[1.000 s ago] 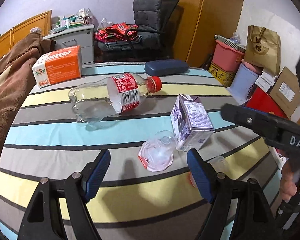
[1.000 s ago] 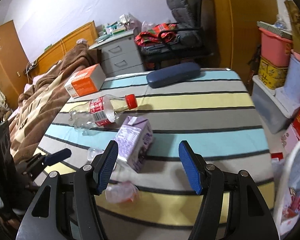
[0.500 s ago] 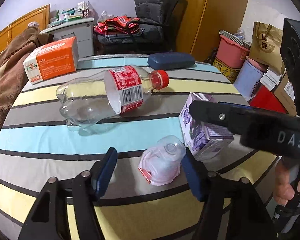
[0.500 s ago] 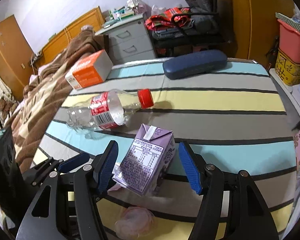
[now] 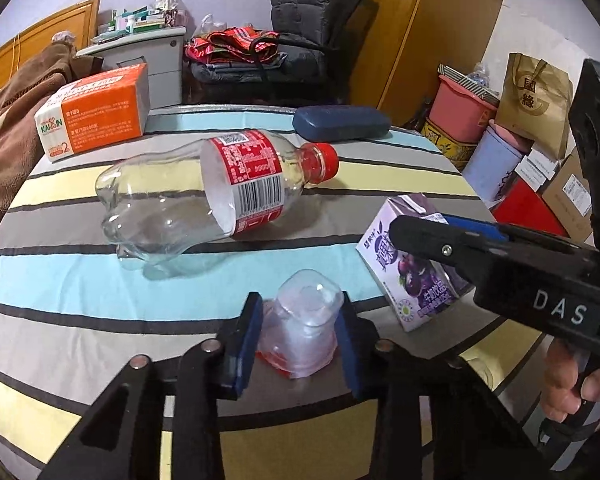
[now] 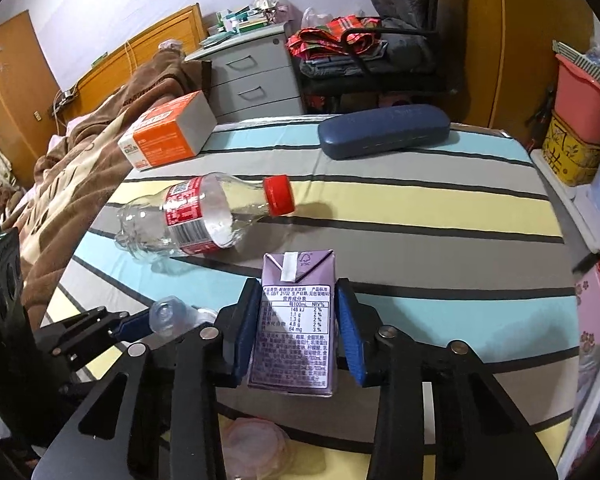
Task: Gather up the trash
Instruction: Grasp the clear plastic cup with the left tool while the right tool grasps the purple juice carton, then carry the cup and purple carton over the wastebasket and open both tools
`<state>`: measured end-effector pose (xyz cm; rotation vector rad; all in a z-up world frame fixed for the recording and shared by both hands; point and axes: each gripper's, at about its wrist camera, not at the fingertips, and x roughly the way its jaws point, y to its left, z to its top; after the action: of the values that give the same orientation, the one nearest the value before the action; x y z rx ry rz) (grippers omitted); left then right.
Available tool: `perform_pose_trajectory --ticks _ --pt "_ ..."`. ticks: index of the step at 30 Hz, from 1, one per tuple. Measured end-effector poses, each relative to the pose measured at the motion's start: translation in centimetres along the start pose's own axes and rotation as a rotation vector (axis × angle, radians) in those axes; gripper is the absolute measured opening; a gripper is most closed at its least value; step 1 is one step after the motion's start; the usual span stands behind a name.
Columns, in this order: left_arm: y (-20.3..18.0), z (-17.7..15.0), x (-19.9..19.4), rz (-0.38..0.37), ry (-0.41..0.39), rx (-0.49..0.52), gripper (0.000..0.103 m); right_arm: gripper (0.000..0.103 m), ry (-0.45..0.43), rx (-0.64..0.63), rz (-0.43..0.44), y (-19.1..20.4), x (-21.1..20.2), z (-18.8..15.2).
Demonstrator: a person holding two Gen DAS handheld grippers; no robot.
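Observation:
My left gripper (image 5: 300, 334) is shut on a clear crumpled plastic cup (image 5: 304, 330) with a red rim, low on the striped table (image 5: 60, 280). My right gripper (image 6: 296, 332) is shut on a purple drink carton (image 6: 294, 332), both blue pads against its sides; the carton also shows in the left wrist view (image 5: 412, 272). An empty clear bottle (image 5: 204, 196) with a red label and red cap lies on its side beyond them, also in the right wrist view (image 6: 196, 216).
An orange and white box (image 5: 94, 112) sits at the far left and a dark blue glasses case (image 5: 340, 122) at the far edge. Another crumpled cup (image 6: 256, 446) lies under my right gripper. A brown blanket (image 6: 84, 152) is left; bins and boxes stand right.
Both grippers moved forward and closed: the left onto the crumpled cup, the right onto the purple carton. The bottle has not moved.

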<state>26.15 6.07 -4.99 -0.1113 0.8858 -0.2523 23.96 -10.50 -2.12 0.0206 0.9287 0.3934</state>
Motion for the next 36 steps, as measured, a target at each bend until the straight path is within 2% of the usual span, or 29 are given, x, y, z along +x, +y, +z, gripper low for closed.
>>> perform_pose_trajectory --ticks 6,17,36 --pt "0.0 -0.1 -0.7 0.004 -0.024 -0.002 0.035 0.038 -0.024 -0.014 -0.028 -0.1 -0.5 -0.2" --pt "-1.6 -0.2 -2.9 0.004 -0.067 0.028 0.035 0.038 -0.088 0.029 -0.026 -1.1 -2.9 -0.8" --pt "-9.7 -0.5 -7.3 -0.064 -0.152 0.155 0.035 0.038 -0.213 0.125 -0.087 -5.0 -9.2 -4.0"
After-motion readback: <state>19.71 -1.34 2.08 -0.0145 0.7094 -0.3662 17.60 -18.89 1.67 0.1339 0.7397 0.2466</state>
